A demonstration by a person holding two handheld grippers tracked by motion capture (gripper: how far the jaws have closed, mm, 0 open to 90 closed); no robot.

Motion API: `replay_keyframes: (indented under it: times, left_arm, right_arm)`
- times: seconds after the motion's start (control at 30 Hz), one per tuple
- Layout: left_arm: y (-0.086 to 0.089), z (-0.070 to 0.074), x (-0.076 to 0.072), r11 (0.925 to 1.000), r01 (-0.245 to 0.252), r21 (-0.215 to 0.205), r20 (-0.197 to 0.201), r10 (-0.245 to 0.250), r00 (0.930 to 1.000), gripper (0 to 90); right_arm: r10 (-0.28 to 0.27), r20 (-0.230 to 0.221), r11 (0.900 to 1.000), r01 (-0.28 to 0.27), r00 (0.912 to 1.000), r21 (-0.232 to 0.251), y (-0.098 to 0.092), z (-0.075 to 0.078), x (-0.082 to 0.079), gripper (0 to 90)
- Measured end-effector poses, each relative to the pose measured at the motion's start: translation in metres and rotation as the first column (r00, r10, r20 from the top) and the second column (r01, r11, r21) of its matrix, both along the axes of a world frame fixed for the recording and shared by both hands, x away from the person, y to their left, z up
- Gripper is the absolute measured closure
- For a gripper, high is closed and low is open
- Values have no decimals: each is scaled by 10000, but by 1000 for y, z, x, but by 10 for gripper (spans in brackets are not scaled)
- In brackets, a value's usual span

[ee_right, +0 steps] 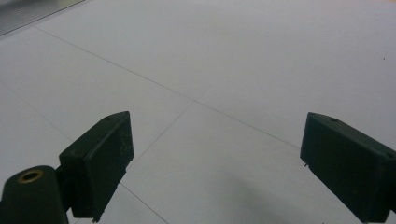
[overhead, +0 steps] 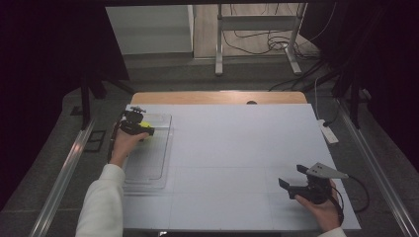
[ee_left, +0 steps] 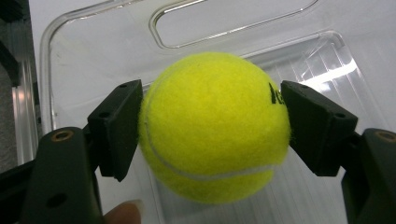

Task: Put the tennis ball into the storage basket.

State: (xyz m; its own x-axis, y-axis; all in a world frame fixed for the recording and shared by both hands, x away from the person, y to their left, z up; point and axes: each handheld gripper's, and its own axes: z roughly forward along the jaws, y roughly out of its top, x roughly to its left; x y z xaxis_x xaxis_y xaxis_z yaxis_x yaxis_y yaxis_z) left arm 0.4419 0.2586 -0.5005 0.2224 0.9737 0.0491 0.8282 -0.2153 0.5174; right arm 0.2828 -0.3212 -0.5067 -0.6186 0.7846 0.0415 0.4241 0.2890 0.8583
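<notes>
In the high view, a clear plastic tray [overhead: 148, 170] was seen at the left of the white table [overhead: 237, 163], with the left gripper [overhead: 141, 127] held over its far end; grey floor and cables were seen beyond. In the left gripper view, a yellow tennis ball [ee_left: 212, 126] was pinched between both pads above the tray's [ee_left: 84, 60] clear bottom. In the right gripper view, the right gripper [ee_right: 215, 163] was held wide apart and empty over the bare table [ee_right: 224, 70].
</notes>
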Motion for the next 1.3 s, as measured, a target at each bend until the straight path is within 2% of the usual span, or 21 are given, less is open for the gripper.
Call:
replay_keyframes:
  times: [0.1,0.17,0.37,0.63,0.67,0.73,0.8,0.83,0.97,1.0,1.2,1.3]
  left_arm:
    - [-1,0,0,10000,-29,68,-20,29,10000,254]
    - [-2,1,0,10000,-26,58,169,25,9999,230]
    - [-2,10,-4,9996,10,-270,760,11,9971,167]
    - [-1,18,-10,9974,175,-700,1230,-88,9924,127]
    - [0,20,-11,9955,246,-916,1383,-118,9903,127]
    - [2,23,-13,9942,306,-1033,1560,-142,9877,125]
    - [4,26,-15,9902,358,-1352,1715,-122,9851,125]
    - [4,26,-15,9902,358,-1352,1715,-122,9851,125]
    - [8,32,-23,9827,600,-1753,2063,-230,9782,127]
    - [9,33,-26,9789,698,-1921,2170,-270,9758,126]
    - [10,37,-33,9742,859,-2085,2320,-360,9721,129]
    - [9,41,-40,9688,1067,-2237,2473,-494,9677,129]
  right_arm:
    - [3,-3,10000,-3,10000,12,0,0,0,100]
    - [5,1,10000,-5,10000,25,0,0,0,100]
    - [22,5,10000,-22,10000,37,0,0,0,100]
    - [22,14,10000,-22,10000,26,0,0,0,100]
    - [22,14,10000,-22,10000,26,0,0,0,100]
    - [23,23,10000,-23,10000,25,0,0,0,100]
    - [9,20,10000,-9,10000,38,0,1,-1,100]
    - [9,20,10000,-9,10000,38,0,1,-1,100]
    - [5,23,10000,-5,10000,35,0,1,-1,100]
    - [3,21,10000,-3,10000,33,0,1,-1,100]
    - [-1,15,10000,1,10000,10,0,1,-1,100]
    - [-16,26,10000,16,10000,22,0,1,-1,100]
